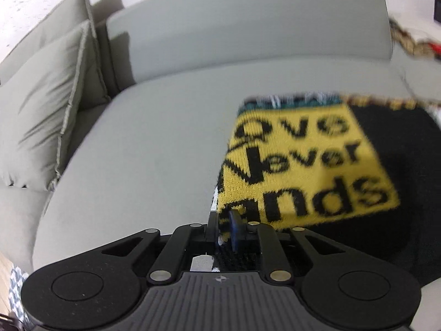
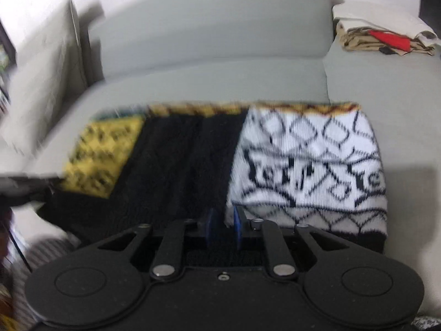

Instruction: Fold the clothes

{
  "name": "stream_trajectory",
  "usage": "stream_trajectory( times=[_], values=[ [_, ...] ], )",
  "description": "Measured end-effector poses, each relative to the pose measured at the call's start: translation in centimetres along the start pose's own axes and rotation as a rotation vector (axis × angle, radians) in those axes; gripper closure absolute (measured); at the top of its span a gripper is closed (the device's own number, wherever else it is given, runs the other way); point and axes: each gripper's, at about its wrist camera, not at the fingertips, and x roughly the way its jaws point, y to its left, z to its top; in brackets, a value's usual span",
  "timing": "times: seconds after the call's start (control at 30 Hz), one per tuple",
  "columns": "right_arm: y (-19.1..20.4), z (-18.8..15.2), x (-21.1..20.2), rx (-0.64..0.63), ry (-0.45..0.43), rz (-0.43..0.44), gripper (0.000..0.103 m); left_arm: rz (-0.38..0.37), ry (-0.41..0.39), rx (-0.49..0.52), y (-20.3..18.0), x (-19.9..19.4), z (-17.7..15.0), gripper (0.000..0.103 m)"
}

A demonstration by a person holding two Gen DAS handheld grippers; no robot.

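Left wrist view: a fuzzy knit sweater, yellow lettered panel on black, lies on the smooth grey sofa at 3 o'clock, and the left tongs pinch its near edge, nearly closed. Right wrist view: the right tongs, narrowly parted, grip the hem between black pile and the white diamond-patterned panel; folded clothes sit at 1 o'clock.

Grey sofa, wide flat seat cushion, matching back cushion behind it. Two loose grey pillows stand at the left end, leaning on the arm. Lying directly on the seat: a knit sweater, spread flat near the front edge, patchwork panels, yellow with black lettering on the left, plain black in the middle, white with black line pattern on the right. Further right, on the next seat section, a small pile of folded clothes, beige and white with a red patch, well apart from the sweater.
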Motion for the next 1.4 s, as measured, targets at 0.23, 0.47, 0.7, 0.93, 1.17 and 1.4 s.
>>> stream_trajectory(
  times=[0.23, 0.47, 0.7, 0.93, 1.17, 1.4],
  values=[
    [-1.9, 4.9, 1.1, 0.110, -0.173, -0.074, 0.086, 0.016, -0.144, -0.059, -1.6, 0.4, 5.7, 0.076],
    [-2.9, 7.2, 8.2, 0.103, -0.135, -0.126, 0.086, 0.042, -0.068, 0.004, -3.6, 9.2, 8.4, 0.078],
    [-1.9, 6.2, 14.0, -0.024, -0.005, -0.200, 0.087, -0.021, 0.121, -0.040, -1.6, 13.8, 6.1, 0.103],
    [-2.1, 5.9, 6.9, 0.036, -0.047, -0.120, 0.084, 0.003, 0.016, -0.043, -0.1, 6.3, 5.5, 0.088],
    [-4.5, 2.2, -2.5, 0.086, -0.071, -0.045, 0.068, -0.052, -0.076, -0.077, -0.1, -3.3, 0.2, 0.087],
    [-8.0, -2.1, -3.9, 0.132, -0.087, -0.188, 0.074, -0.081, -0.016, -0.034, -2.8, -2.1, -4.8, 0.096]
  ],
)
